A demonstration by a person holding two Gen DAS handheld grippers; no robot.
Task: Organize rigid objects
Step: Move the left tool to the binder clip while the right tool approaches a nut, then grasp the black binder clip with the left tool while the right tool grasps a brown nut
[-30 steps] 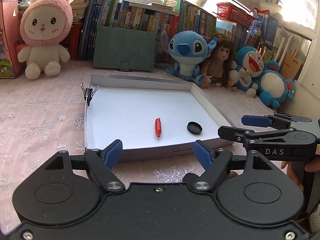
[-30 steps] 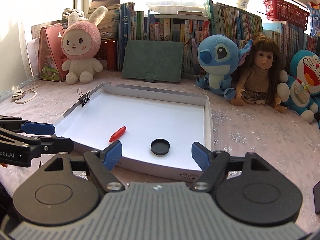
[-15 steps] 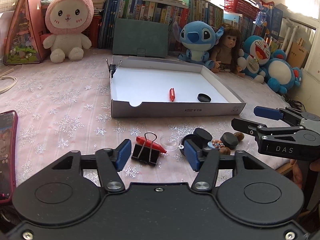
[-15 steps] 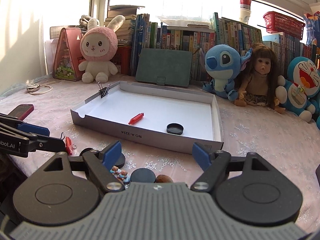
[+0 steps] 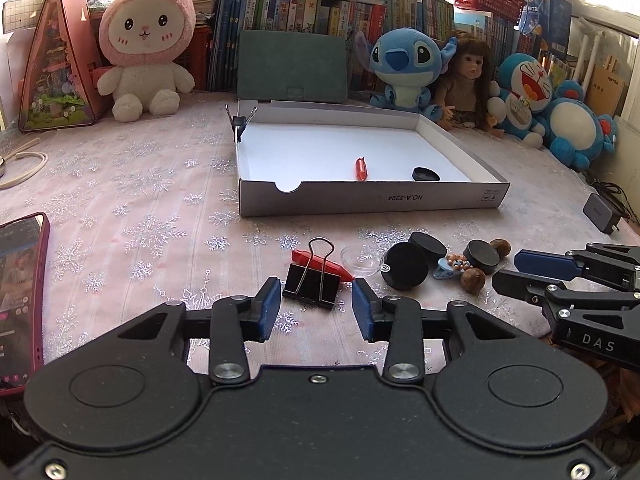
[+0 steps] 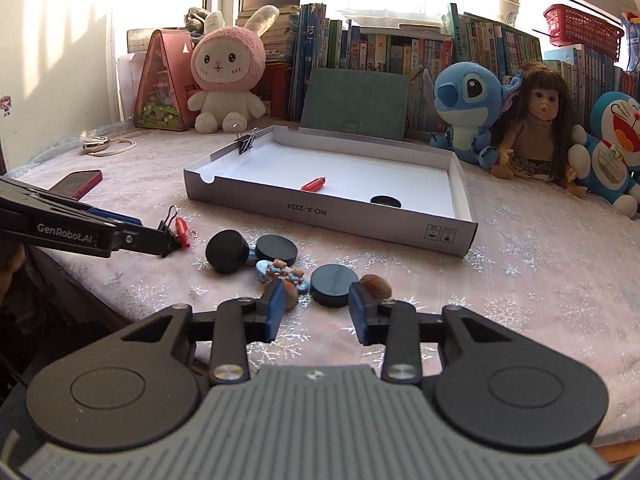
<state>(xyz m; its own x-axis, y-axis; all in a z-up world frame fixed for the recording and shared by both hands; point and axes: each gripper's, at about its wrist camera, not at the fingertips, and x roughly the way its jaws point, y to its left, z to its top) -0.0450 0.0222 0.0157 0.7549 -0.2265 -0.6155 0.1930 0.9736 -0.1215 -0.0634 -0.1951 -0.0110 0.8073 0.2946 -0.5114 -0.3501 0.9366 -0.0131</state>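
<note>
On the desk (image 5: 120, 184), in front of the white box (image 5: 372, 200), we see a small heap: a black clip (image 5: 312, 286) with a red cone (image 5: 322, 266) on it, a clear dish (image 5: 358, 258), black discs (image 5: 405, 266), a beaded blue piece (image 5: 454, 266) and two brown nuts (image 5: 473, 280). Inside the box lie another red cone (image 5: 361, 168) and one black disc (image 5: 426, 174), and a small clip (image 5: 239, 122) sits on its far left corner. Our left tongs (image 5: 316, 312) stand just before the black clip, partly open and closing, and the pads do not touch it. Our right tongs (image 6: 316, 306) are also closing, partly open around the near disc (image 6: 334, 284), with no pressing that we can see. A phone (image 5: 18, 300) lies at the left.
</note>
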